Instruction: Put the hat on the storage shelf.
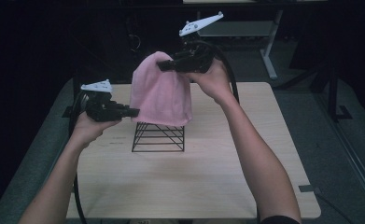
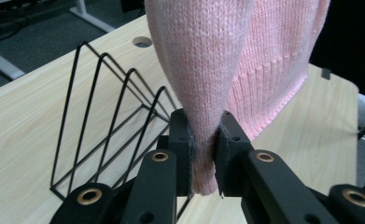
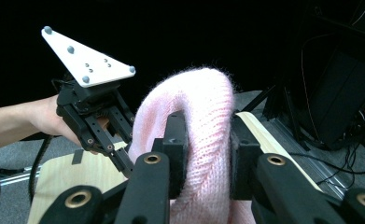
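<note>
High view: both grippers' jaws pinch a pink knit hat (image 1: 161,91) above a wire rack (image 1: 158,136); its hem could snag there.

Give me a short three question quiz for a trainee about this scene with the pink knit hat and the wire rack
1. True or false: the pink knit hat lies flat on the table.
2. Which gripper grips the hat's top? A) left gripper B) right gripper C) neither
3. Fill in: the hat hangs over the black wire ____.

Key
1. False: both grippers hold it up.
2. B; the left gripper pinches its lower edge.
3. rack.
</note>
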`<action>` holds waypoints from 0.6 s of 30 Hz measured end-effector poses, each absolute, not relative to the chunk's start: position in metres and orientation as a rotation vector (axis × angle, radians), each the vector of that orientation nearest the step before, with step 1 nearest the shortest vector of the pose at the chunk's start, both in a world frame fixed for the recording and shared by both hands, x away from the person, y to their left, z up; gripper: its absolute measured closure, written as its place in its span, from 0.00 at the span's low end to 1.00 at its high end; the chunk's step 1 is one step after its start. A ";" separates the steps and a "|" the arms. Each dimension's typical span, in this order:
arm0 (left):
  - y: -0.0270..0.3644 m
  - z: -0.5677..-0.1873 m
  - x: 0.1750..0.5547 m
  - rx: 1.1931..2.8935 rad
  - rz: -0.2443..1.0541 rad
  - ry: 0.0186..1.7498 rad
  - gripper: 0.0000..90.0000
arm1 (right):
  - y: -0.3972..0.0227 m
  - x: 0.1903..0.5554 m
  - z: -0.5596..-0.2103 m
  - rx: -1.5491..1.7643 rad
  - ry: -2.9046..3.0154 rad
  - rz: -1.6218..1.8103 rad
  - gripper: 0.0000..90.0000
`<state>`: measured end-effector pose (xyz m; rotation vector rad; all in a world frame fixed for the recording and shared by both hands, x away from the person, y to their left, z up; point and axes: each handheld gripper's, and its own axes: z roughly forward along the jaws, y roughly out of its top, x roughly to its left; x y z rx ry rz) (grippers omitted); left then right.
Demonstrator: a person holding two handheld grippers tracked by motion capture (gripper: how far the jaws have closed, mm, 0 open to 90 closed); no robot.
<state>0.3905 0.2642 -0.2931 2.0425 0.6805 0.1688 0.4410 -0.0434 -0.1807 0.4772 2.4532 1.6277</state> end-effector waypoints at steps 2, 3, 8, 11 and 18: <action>0.265 -0.295 0.393 2.040 0.174 0.692 0.87 | -0.043 0.445 -0.183 0.481 2.455 1.626 0.81; 0.265 -0.295 0.393 2.040 0.174 0.692 0.87 | -0.043 0.445 -0.183 0.481 2.455 1.626 0.81; 0.267 -0.298 0.399 2.045 0.184 0.716 0.87 | -0.041 0.457 -0.190 0.489 2.457 1.620 0.81; 0.268 -0.300 0.402 2.048 0.191 0.727 0.87 | -0.040 0.461 -0.192 0.486 2.456 1.613 0.81; 0.269 -0.303 0.405 2.056 0.206 0.725 0.87 | -0.039 0.467 -0.195 0.473 2.448 1.627 0.81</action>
